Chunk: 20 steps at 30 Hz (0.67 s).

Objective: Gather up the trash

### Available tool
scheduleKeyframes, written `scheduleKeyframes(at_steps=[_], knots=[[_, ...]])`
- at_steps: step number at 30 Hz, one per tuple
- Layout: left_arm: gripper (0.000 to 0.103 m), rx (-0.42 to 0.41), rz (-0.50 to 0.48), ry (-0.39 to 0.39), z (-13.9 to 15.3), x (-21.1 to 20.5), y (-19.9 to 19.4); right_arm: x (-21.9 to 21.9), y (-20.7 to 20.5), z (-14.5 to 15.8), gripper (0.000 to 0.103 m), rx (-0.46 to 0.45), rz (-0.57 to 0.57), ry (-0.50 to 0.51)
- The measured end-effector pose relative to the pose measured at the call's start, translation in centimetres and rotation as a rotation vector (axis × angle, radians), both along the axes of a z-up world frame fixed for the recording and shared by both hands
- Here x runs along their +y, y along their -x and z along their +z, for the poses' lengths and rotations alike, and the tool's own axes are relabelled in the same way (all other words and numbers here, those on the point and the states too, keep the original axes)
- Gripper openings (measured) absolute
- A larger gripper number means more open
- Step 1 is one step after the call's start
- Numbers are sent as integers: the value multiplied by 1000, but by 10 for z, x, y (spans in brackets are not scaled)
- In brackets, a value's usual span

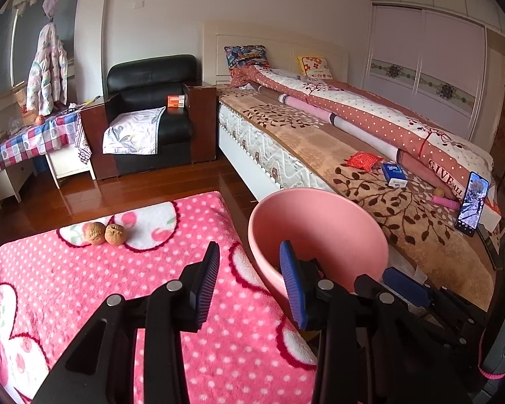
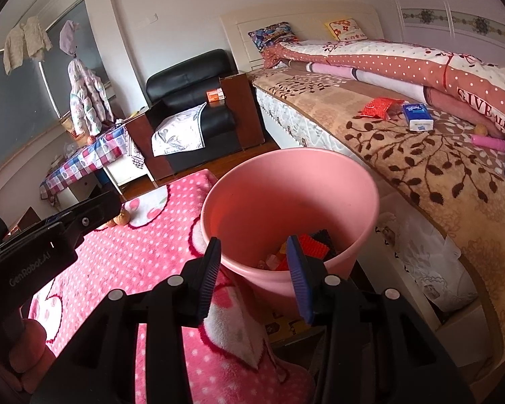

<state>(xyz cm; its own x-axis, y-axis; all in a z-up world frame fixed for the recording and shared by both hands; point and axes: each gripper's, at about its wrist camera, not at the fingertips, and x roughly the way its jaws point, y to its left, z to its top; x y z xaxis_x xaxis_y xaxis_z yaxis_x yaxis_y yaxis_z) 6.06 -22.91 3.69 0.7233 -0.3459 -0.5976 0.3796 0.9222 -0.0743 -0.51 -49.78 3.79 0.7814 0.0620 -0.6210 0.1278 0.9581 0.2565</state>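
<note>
On the pink rug's far left corner, two walnuts (image 1: 105, 233) sit touching: hard, light and round, likely to roll, so pinch one across its middle. Left tool (image 1: 249, 279) hangs released and empty over the rug (image 1: 84, 303), nothing between it and them. Moving right, the pink bin (image 2: 262, 276) stands at the rug's right edge against the bed, scraps already inside; right tool (image 2: 254, 274) hovers at its near rim, jaws apart, empty. Further right along the bed's near edge lie a crinkly red wrapper (image 1: 363, 160), soft and featherweight, best nipped at a fold, then a tissue pack (image 1: 394, 174) and a propped phone (image 1: 472, 204) to avoid.
</note>
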Motion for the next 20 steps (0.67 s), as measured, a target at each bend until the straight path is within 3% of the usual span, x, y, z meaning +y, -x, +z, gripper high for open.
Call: scheduleKeyframes(at_steps=[20], knots=[[37, 12, 14, -1, -2, 3, 1, 4, 1, 1, 41, 5, 6, 10]])
